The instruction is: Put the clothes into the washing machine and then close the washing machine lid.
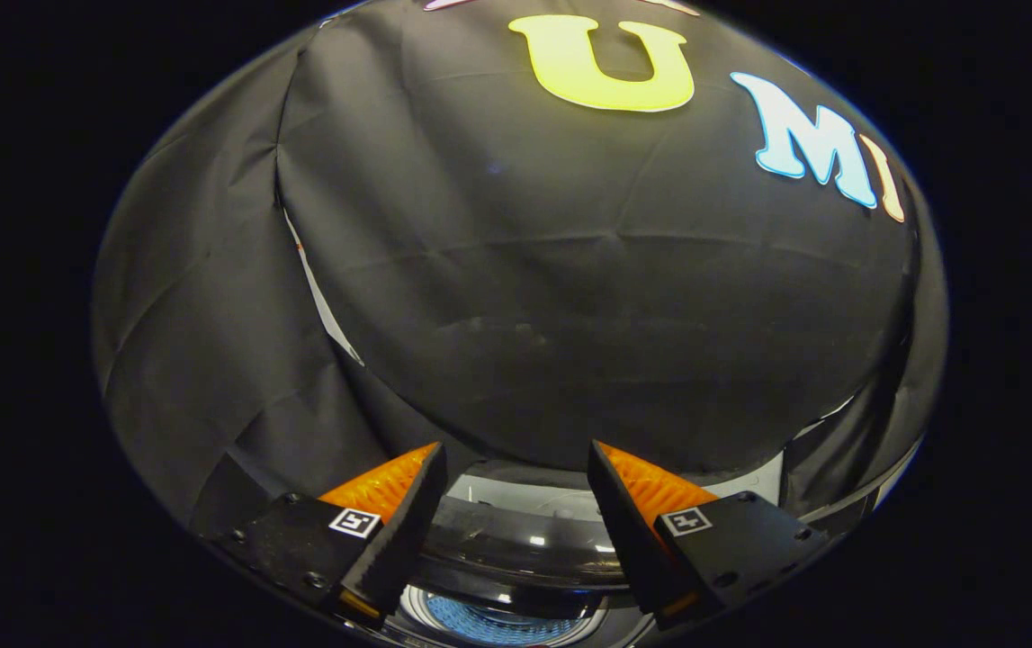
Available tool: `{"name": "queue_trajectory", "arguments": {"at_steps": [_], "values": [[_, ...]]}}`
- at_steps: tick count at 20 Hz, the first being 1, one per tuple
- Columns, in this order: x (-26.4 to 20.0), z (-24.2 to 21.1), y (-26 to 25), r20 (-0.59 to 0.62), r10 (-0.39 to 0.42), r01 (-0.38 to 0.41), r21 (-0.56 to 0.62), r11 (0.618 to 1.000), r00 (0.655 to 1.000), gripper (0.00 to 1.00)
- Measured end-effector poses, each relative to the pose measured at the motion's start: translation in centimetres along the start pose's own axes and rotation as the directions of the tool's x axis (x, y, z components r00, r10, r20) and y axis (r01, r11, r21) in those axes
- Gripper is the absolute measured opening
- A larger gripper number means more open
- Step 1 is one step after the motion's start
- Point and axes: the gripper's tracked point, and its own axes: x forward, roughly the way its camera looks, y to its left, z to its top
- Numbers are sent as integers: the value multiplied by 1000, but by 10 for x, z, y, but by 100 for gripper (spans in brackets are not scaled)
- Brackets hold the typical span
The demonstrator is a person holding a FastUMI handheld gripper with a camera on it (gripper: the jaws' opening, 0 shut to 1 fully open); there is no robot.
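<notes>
1. The washing machine [516, 540] lies low between and just beyond the fingers of the tongs [516, 477]; what shows of it is a dark, glossy curved rim with bright reflections on it.
2. Below that rim, nearest the camera, sits a round opening [498, 621] ringed in a pale band, with something blue and ribbed inside; whether that is the drum or cloth cannot be told.
3. Whether the glossy dark curve is a raised lid or the machine's top cannot be told.
4. The tongs are apart, with a clear gap between the two fingers and nothing held in it.
5. Neither finger touches the machine.
6. Beyond the machine hangs the black cloth wall [569, 297], creased and bulging toward the camera.
7. To the left a second fold of cloth overlaps it, with a thin pale seam [322, 306] running down between the two.
</notes>
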Motion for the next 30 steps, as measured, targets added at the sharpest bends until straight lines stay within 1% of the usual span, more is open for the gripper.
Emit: {"name": "queue_trajectory", "arguments": {"at_steps": [2, 5, 7, 13, 21, 25, 30], "values": [[1, -8, 4, -36, 21, -20, 33, 999, 999, 97], [0, -13, 7, -64, 47, -45, 39, 998, 997, 97], [0, -15, 9, -63, 64, -62, 37, 997, 996, 98], [-4, -15, 8, -37, 61, -60, 25, 998, 997, 98], [0, -11, 6, 27, 48, -48, 8, 999, 998, 99], [2, -5, 6, 106, 44, -42, -16, 999, 993, 99], [2, -5, 5, 169, 38, -32, -35, 999, 985, 99]]}}
